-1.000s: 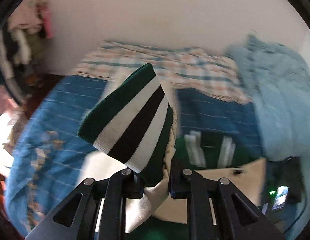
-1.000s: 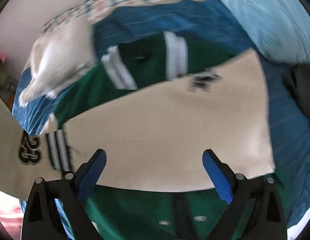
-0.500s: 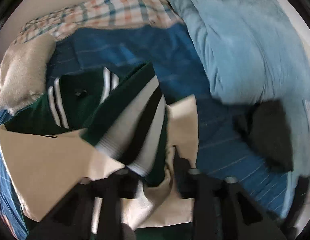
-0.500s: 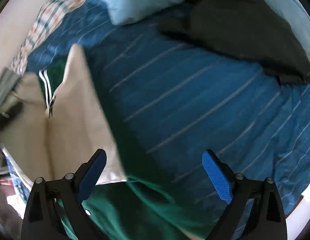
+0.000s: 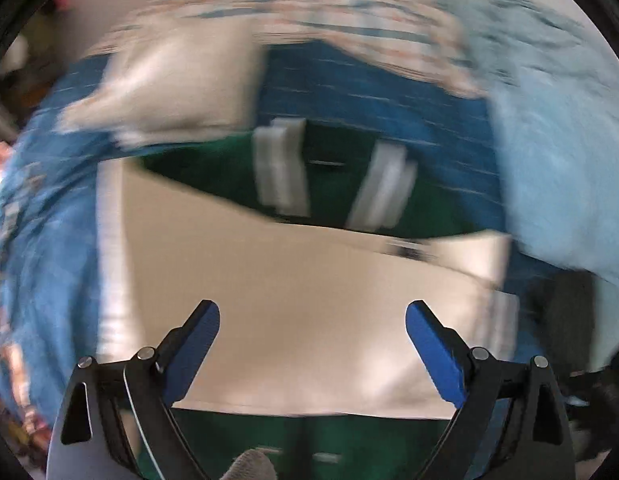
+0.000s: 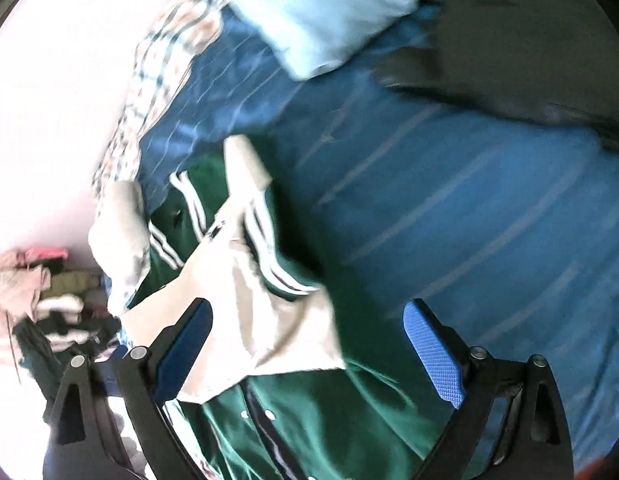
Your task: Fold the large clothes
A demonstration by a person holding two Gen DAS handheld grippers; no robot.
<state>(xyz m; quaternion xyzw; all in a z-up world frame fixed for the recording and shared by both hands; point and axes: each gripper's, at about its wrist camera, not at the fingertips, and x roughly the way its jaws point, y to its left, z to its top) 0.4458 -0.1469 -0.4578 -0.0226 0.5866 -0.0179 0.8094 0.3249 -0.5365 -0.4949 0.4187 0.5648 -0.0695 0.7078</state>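
A green varsity jacket [image 5: 329, 196] with cream sleeves [image 5: 309, 304] and white-striped collar lies on the blue striped bedsheet [image 5: 369, 96]. Both cream sleeves are folded across its body. My left gripper [image 5: 312, 344] is open and empty, hovering above the folded sleeves. In the right wrist view the jacket [image 6: 309, 408] lies at lower left with its cream sleeve [image 6: 249, 300] and striped cuff [image 6: 269, 256] on top. My right gripper [image 6: 307, 344] is open and empty above the jacket's right edge and the sheet [image 6: 469, 220].
A light blue blanket [image 5: 557, 160] lies at the right and a checked pillow [image 5: 329, 20] at the head of the bed. A cream cushion [image 5: 169, 88] sits at far left. A dark garment [image 6: 529, 48] lies on the sheet. Piled clothes [image 6: 37, 300] lie beside the bed.
My left gripper has let go of the striped cuff and opened; the sleeve now lies folded across the jacket. My right gripper stayed open and swung toward the jacket's right side.
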